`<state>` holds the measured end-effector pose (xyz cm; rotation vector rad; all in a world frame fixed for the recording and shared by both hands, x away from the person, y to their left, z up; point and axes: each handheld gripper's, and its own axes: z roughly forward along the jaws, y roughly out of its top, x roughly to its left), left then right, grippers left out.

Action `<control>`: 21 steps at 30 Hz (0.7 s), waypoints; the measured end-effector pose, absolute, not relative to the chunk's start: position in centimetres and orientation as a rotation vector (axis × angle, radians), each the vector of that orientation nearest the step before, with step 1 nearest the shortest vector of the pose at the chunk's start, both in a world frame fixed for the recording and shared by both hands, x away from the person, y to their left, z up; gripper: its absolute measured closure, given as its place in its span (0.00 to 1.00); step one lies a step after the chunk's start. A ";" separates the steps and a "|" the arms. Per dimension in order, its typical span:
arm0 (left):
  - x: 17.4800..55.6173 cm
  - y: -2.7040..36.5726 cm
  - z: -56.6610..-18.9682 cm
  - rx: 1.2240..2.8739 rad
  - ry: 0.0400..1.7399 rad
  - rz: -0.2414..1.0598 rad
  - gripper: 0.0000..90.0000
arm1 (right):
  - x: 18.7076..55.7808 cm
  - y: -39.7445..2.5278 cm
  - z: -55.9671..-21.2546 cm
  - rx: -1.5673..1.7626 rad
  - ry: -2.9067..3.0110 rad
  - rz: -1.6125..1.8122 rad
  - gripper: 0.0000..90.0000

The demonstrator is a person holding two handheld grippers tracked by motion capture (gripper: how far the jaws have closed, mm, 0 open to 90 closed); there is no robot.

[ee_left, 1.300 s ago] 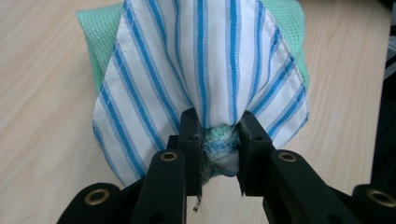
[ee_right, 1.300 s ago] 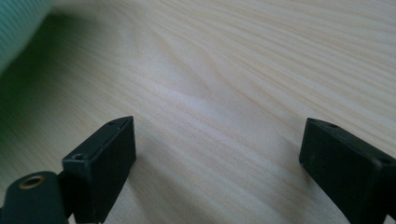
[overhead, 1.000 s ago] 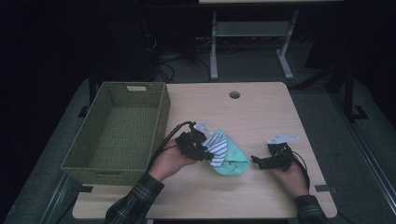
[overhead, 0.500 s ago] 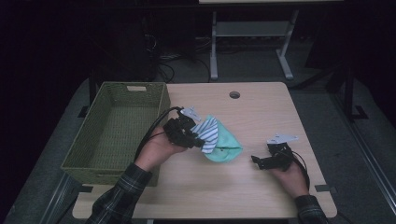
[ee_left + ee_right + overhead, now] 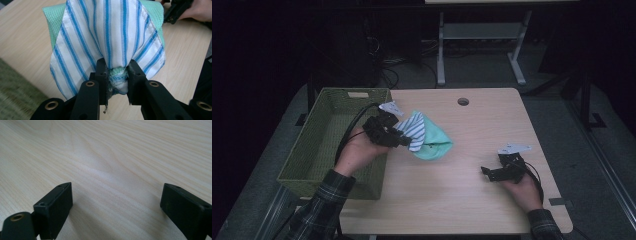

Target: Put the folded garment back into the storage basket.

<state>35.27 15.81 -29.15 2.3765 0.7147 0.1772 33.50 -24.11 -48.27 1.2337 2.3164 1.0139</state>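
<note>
A bundle of cloths, a blue-and-white striped cloth over a mint green cloth, hangs lifted near the table's left side. My left gripper is shut on it beside the basket. In the left gripper view the striped cloth drapes over the green cloth, both bunched between the jaws of my left gripper. My right gripper rests low over the table at the right, open and holding nothing. In the right gripper view my right gripper has its jaws wide apart over bare wood.
A green woven basket stands at the table's left edge, its inside bare. The wooden table has a round cable hole near its far edge. A desk frame and cables lie on the dark floor behind.
My left gripper has carried the cloth bundle up and to the left, from the table's middle toward the basket. The right gripper has stayed in place.
</note>
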 end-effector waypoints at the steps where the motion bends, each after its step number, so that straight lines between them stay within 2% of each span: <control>1: 35.3 16.2 -29.1 2.371 0.726 0.186 0.82 | 33.5 -24.1 -48.3 1.233 2.316 1.014 0.12; 9: 35.3 19.7 -28.1 2.319 0.814 0.238 0.82 | 33.5 -24.1 -48.3 1.244 2.313 1.008 0.10; 15: 35.3 21.9 -27.9 2.289 0.879 0.271 0.82 | 33.7 -24.0 -48.4 1.257 2.313 0.984 0.01; 21: 35.2 24.1 -27.7 2.256 0.937 0.296 0.82 | 33.7 -24.0 -48.4 1.276 2.308 0.976 0.01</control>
